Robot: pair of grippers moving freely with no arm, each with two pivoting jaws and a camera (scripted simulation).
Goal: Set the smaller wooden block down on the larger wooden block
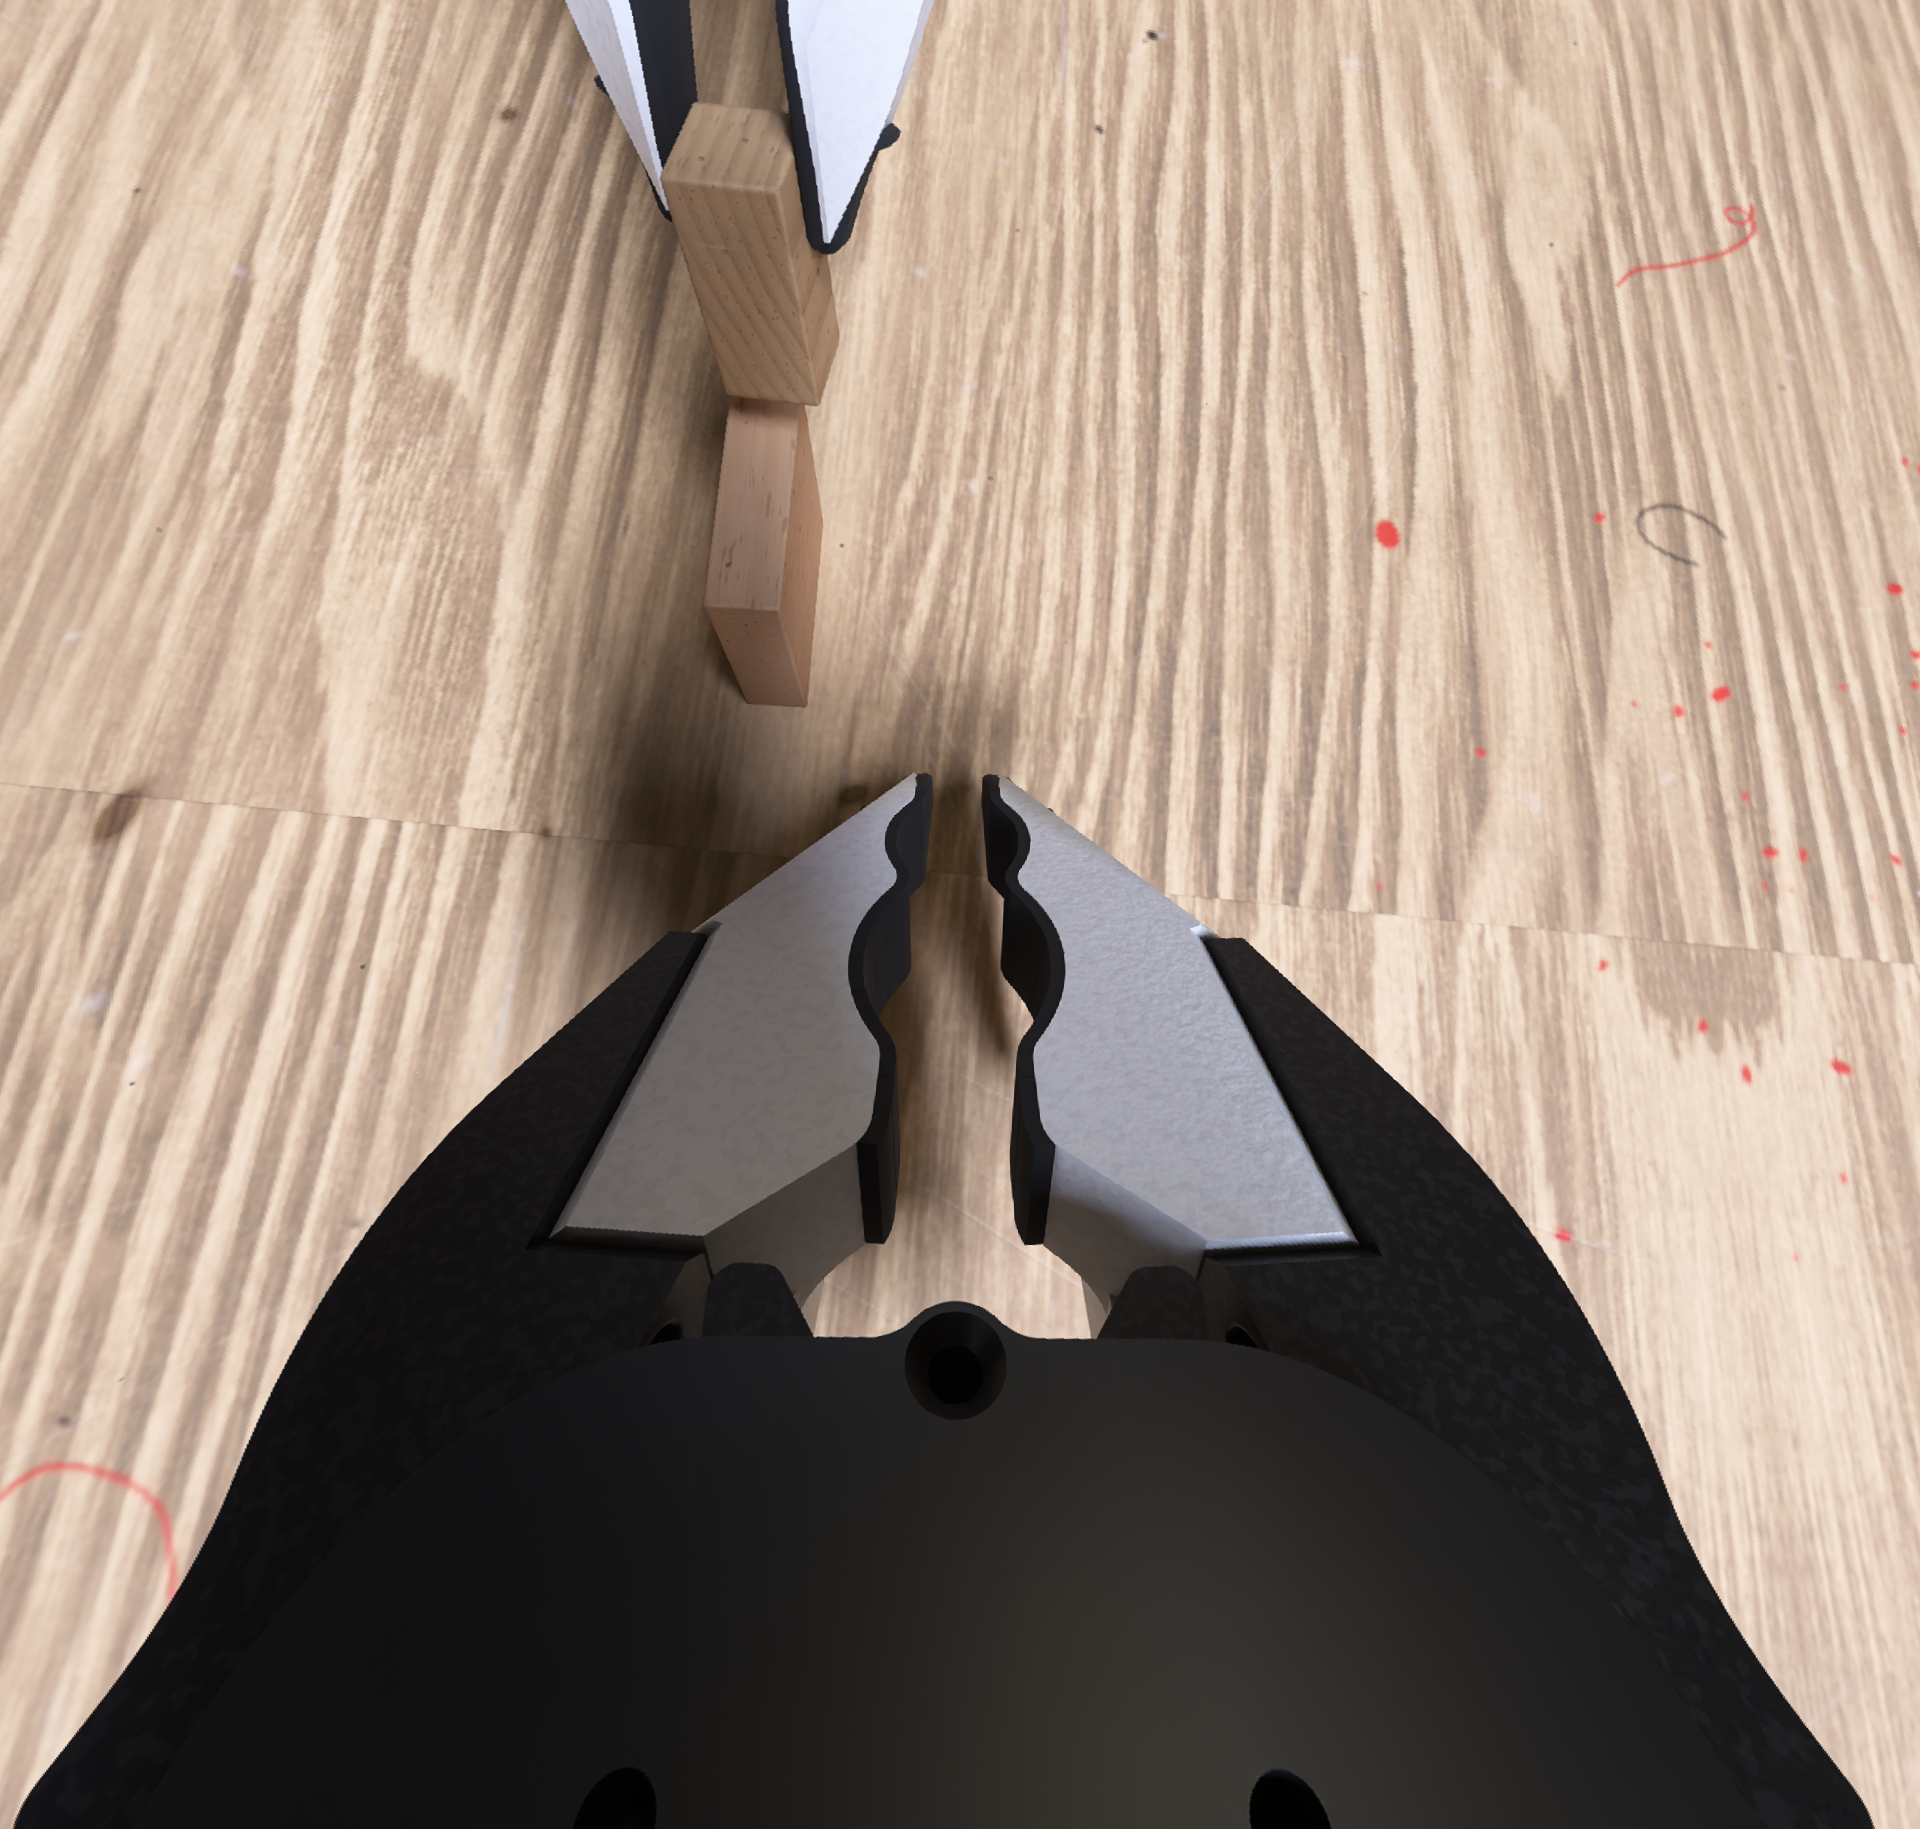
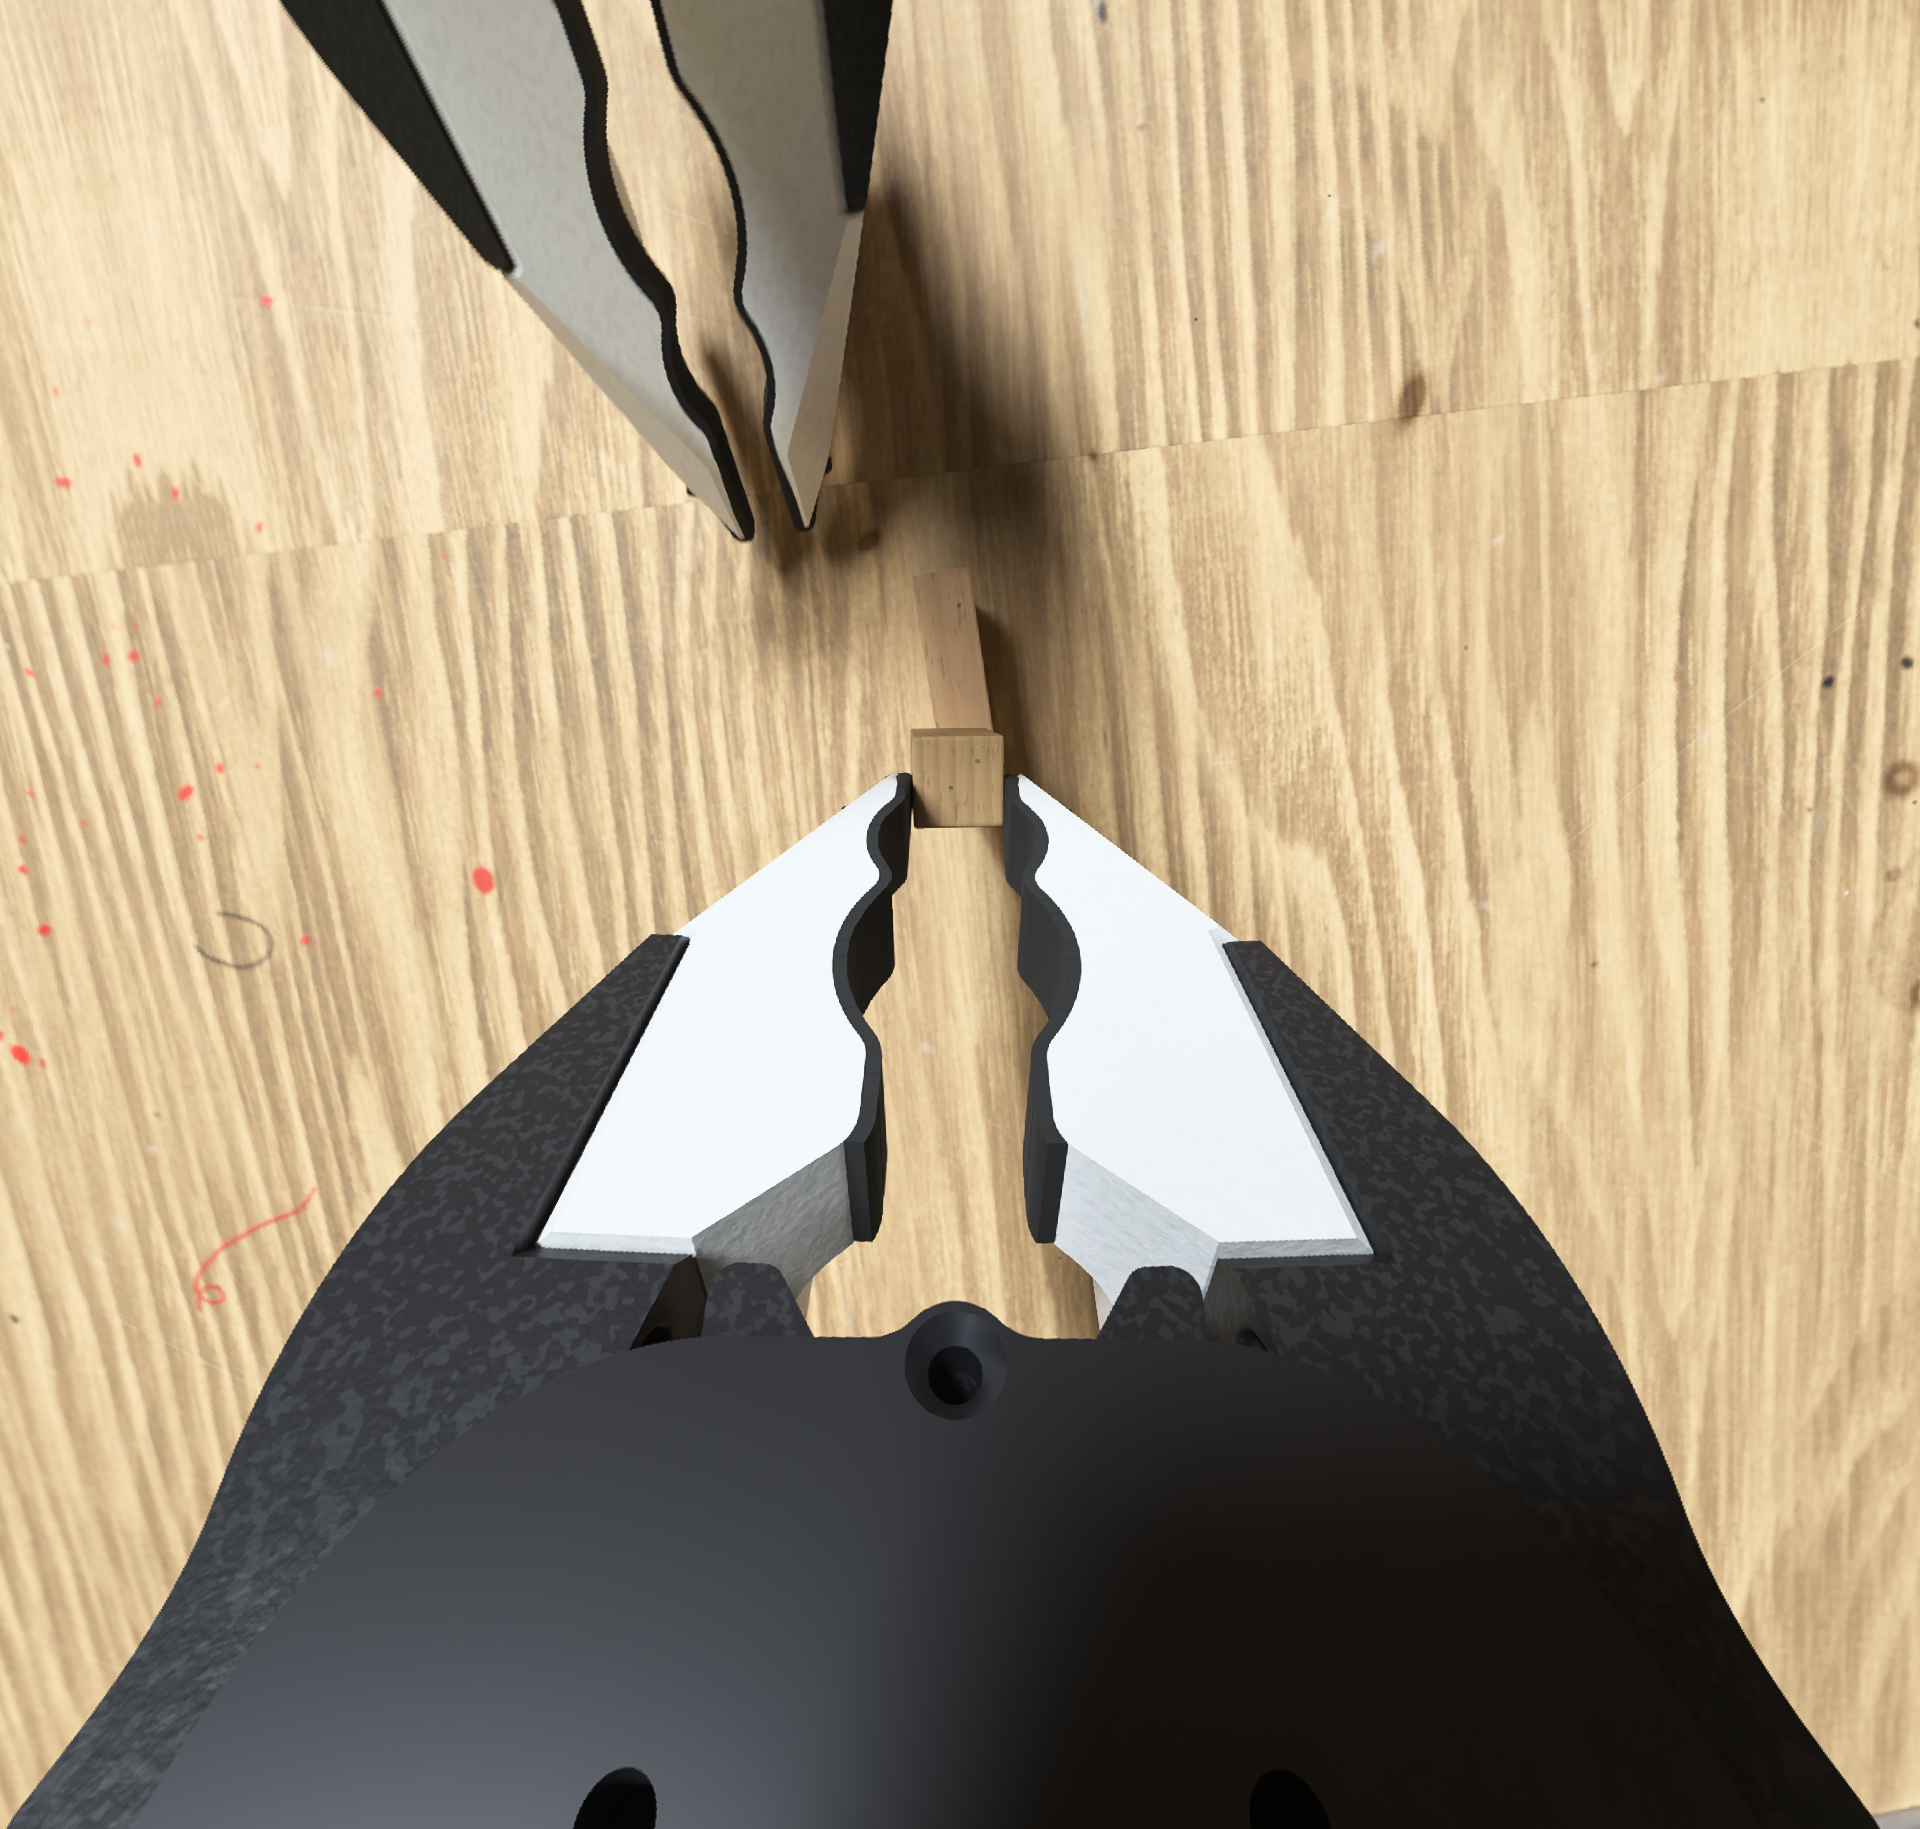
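Note:
My right gripper (image 2: 956,792) is shut on the end of a light pine block (image 2: 956,780). In the left wrist view this gripper (image 1: 748,221) comes down from the top and holds the pine block (image 1: 753,262) upright by its upper end. The block's lower end sits right over the far end of a reddish-brown block (image 1: 764,553) that lies on the wooden table (image 1: 1351,325). I cannot tell whether the two blocks touch. The reddish-brown block shows beyond the pine block in the right wrist view (image 2: 951,652). My left gripper (image 1: 956,792) is shut and empty, just in front of the reddish-brown block's near end.
The table has red paint specks (image 1: 1387,532), a red scribble (image 1: 1694,247) and a small pencil curve (image 1: 1673,532) to the right. A seam in the tabletop (image 1: 416,811) runs across it. In the right wrist view the left gripper (image 2: 774,527) stands close beyond the blocks.

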